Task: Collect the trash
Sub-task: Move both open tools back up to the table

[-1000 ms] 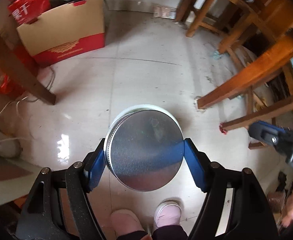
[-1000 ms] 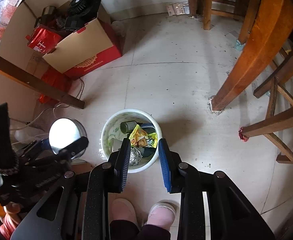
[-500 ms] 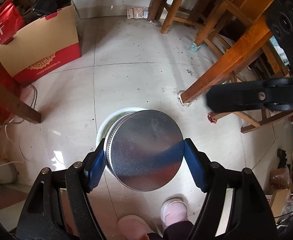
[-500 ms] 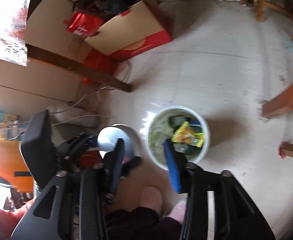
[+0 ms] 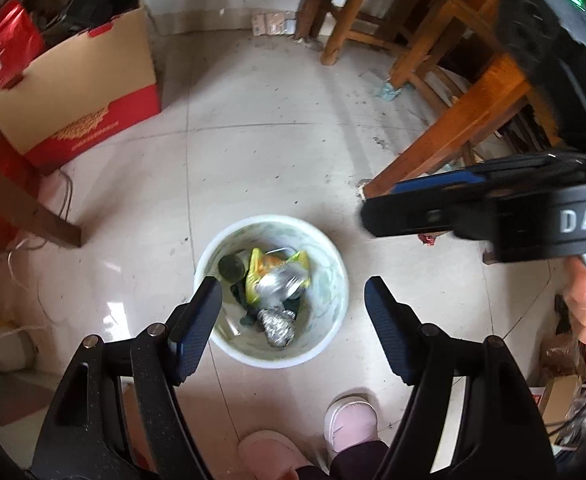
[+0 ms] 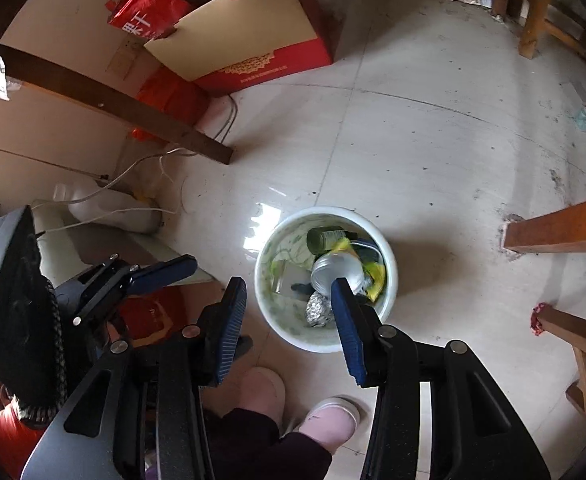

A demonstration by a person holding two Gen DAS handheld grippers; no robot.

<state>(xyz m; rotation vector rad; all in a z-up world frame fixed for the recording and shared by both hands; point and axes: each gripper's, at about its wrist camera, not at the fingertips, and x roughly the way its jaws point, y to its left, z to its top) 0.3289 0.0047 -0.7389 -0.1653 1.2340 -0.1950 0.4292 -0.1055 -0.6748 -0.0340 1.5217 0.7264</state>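
A white trash bin (image 5: 335,264) stands on the floor below both grippers; it also shows in the right wrist view (image 6: 389,264). Inside lie a round silver tin (image 5: 279,283), a yellow wrapper (image 5: 255,276), a dark can (image 5: 231,266) and a foil ball (image 5: 279,322). The tin (image 6: 335,270) looks blurred atop the trash. My left gripper (image 5: 293,312) is open and empty above the bin. My right gripper (image 6: 289,312) is open and empty above the bin's near left rim; it also shows in the left wrist view (image 5: 433,200).
A red and tan cardboard box (image 5: 73,92) stands at the back left. Wooden table and chair legs (image 5: 449,128) stand to the right. A dark wooden leg (image 6: 113,108) and white cables (image 6: 141,184) lie on the left. The person's pink slippers (image 5: 349,424) are just behind the bin.
My left gripper opened and let go of the silver tin, which dropped into the bin. My right gripper swung right, over the bin.
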